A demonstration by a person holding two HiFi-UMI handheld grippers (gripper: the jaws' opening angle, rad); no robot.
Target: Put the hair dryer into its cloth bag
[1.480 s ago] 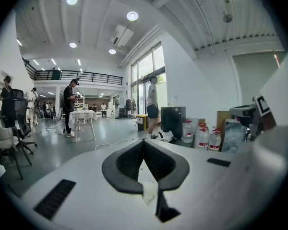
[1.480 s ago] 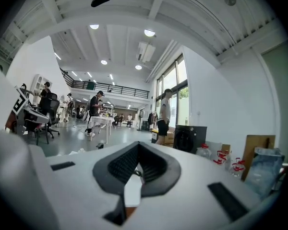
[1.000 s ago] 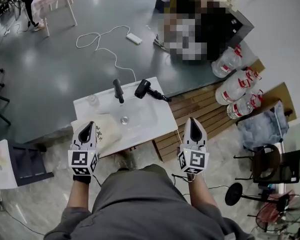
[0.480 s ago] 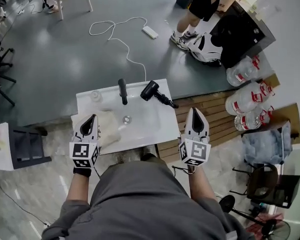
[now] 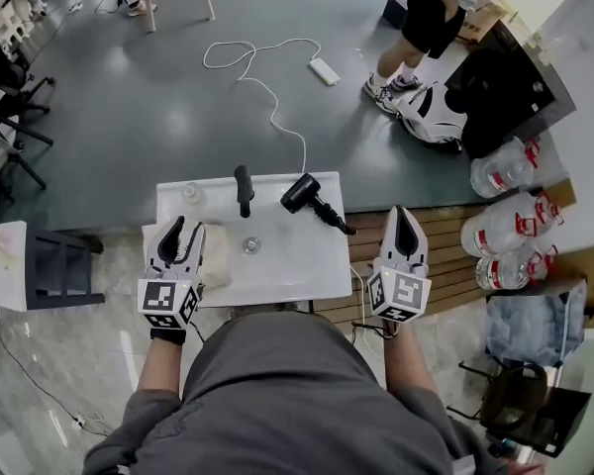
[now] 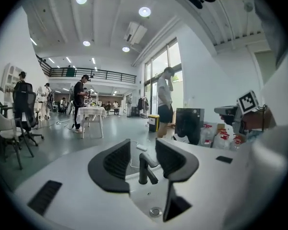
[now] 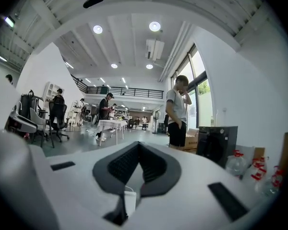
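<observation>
The hair dryer point(image 5: 301, 194) lies on the far right of the white sink top point(image 5: 292, 260), just right of the black faucet point(image 5: 243, 188), with its cord trailing toward the near right edge. The cloth bag point(image 5: 216, 257) sits pale and crumpled at the near left of the top, well apart from the dryer, and the drain point(image 5: 250, 246) is between them. Over at the bag's left side hovers the left gripper point(image 5: 181, 234); its jaws are opening, spread apart with nothing held, and its own view looks through the gap at the faucet beyond. The right gripper point(image 5: 406, 222) hangs off the right edge of the sink top above wooden planks point(image 5: 455, 250), jaws pressed together and empty. Far off on the grey floor there's a power strip point(image 5: 325, 70) with its looping white cable, and water jugs point(image 5: 505, 171) are stacked at right.
</observation>
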